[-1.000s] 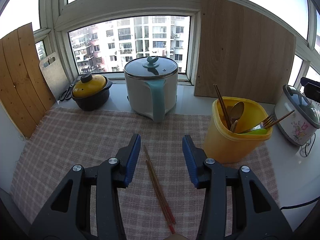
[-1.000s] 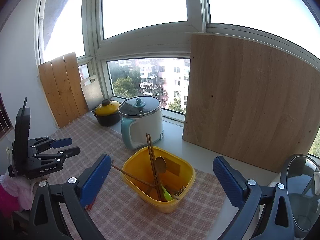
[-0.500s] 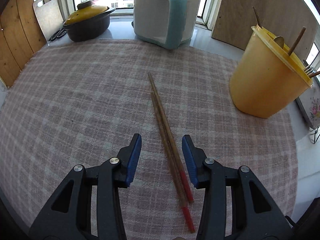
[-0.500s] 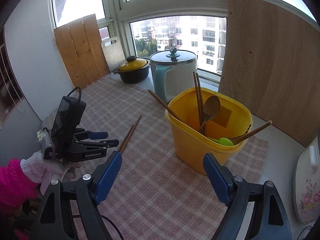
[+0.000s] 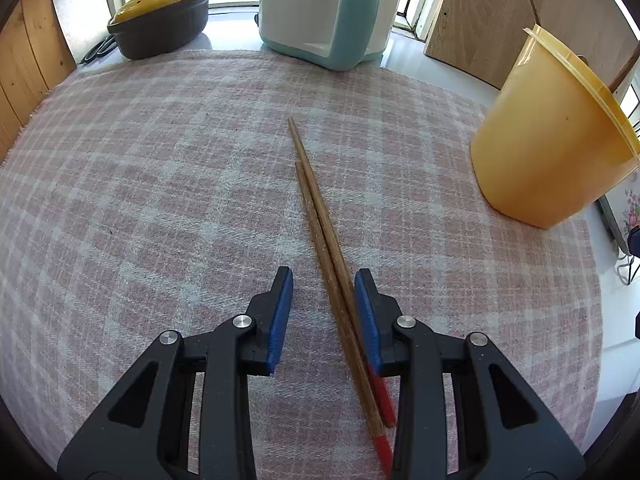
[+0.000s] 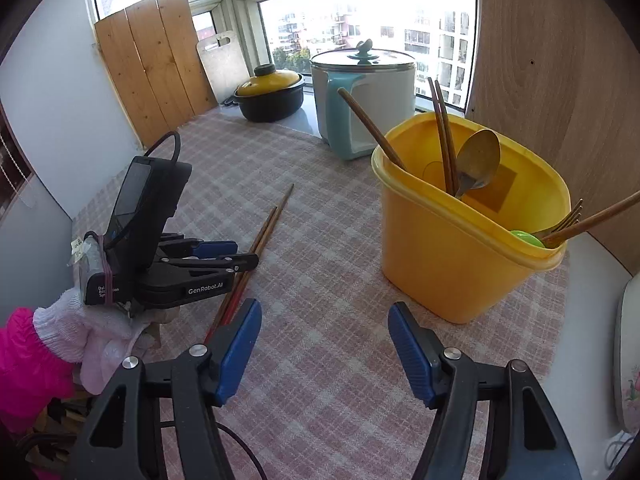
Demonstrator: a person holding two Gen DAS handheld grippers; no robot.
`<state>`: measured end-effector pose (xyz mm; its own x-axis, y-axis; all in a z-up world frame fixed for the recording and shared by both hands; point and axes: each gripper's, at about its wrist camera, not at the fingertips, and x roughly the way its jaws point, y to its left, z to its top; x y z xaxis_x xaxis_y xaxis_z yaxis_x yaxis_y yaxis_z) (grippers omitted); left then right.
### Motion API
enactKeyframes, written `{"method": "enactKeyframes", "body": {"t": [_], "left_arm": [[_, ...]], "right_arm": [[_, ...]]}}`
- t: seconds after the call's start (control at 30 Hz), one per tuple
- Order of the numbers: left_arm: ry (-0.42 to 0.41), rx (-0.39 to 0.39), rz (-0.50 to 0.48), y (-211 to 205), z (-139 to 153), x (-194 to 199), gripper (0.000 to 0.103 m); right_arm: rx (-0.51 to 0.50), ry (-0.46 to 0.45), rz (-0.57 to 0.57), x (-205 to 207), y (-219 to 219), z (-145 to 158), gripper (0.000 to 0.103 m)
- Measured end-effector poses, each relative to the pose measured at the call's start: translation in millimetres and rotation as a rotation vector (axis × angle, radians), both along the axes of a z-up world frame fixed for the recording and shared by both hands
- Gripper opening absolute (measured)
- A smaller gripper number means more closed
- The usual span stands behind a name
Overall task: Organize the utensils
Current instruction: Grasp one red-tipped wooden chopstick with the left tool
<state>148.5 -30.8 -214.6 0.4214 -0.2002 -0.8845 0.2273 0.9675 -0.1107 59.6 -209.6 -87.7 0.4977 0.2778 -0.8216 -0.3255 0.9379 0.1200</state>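
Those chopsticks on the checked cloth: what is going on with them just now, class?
A person holds a gripper in each hand. The left gripper straddles the two chopsticks lying on the checked cloth; its jaws have just been closing, not yet clamped. The right gripper hangs empty before the yellow bin, jaws also narrowing. The bin already holds other utensils.

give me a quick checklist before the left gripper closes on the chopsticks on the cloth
1. Both chopsticks between the left gripper jaws, which have just been closing: ok.
2. Chopsticks centred in the gap: not ok, they lie against the right-hand pad.
3. Pads pressing from both sides: not ok, the other pad stands clear.
4. Chopsticks flat on the checked cloth: ok.
5. Yellow container upright, with room: ok.
6. Right gripper, jaws also just closing, empty and clear of the pair: ok.
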Motion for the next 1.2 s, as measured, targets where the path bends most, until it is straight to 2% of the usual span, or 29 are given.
{"method": "enactKeyframes", "body": {"t": [0.1,0.2,0.37,0.57,0.73,0.83,0.93,1.03,1.2], "left_arm": [[-0.007,0.006,-0.012,0.3,1.3,-0.7,0.031],[-0.007,-0.003,-0.017,3.8,2.7,-2.5,0.021],[0.006,-0.076,0.001,18.2,2.7,-5.3,0.021],[0.003,-0.055,0.02,23.4,1.5,-4.7,0.021],[0.003,-0.072,0.026,22.0,1.4,-4.6,0.021],[0.001,-0.061,0.018,17.3,0.3,-2.3,0.021],[-0.009,-0.018,0.026,12.9,1.0,2.2,0.021],[0.011,-0.019,0.025,12.1,-2.9,5.9,0.021],[-0.014,0.045,-0.002,2.0,-3.9,2.9,0.019]], "right_arm": [[-0.012,0.004,-0.003,1.6,8.0,-3.0,0.068],[-0.016,0.012,-0.007,4.1,15.5,-7.5,0.068],[-0.017,0.031,-0.01,7.3,24.5,-14.0,0.068],[-0.029,0.038,0.007,11.7,33.3,-17.2,0.064],[-0.03,0.041,0.012,14.5,33.7,-17.4,0.064],[-0.034,0.042,0.019,17.2,33.4,-18.3,0.064],[-0.029,0.047,0.023,20.6,33.0,-19.6,0.064],[-0.019,0.05,0.021,22.0,31.7,-20.6,0.064],[-0.005,0.062,0.012,22.6,29.3,-25.0,0.064]]}}
